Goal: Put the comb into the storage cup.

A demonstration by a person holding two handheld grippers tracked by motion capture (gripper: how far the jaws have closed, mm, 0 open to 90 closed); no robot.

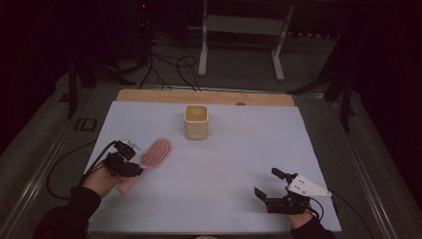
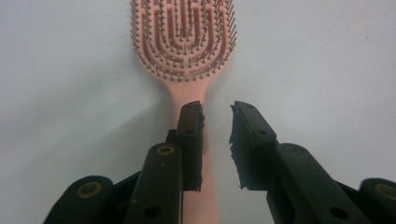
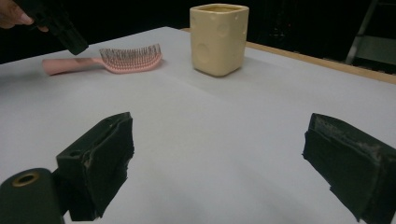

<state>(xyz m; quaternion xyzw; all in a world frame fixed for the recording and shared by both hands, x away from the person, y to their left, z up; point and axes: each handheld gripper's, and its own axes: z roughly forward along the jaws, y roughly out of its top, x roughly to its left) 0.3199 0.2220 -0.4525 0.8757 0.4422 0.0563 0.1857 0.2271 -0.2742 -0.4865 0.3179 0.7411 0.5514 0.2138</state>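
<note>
We look down on a pale grey mat [image 1: 214,199] spread over a wooden table, in a dim room. A pink hairbrush [image 1: 149,162] lies flat on the mat at the near left, bristles up, its oval head pointing away from the person and its handle pointing back toward the left hand [image 1: 99,183].

The left gripper [image 1: 130,162] hangs just above the brush handle. In the left gripper view [image 2: 217,122], its two black jaws stand a little apart with a narrow gap between them; the pink handle runs underneath, mostly below the left-hand jaw. The pads do not press on it, so the claw is released. Whether a jaw tip brushes the handle we cannot quite tell in this dim light.

The right gripper [image 1: 268,185] sits low over the mat at the near right, well apart from the brush. In the right gripper view [image 3: 217,163] its jaws are spread wide, with bare mat between them.

A cream, square-sided cup [image 1: 196,122] stands upright near the far middle of the mat, beyond the brush head and apart from it.
</note>
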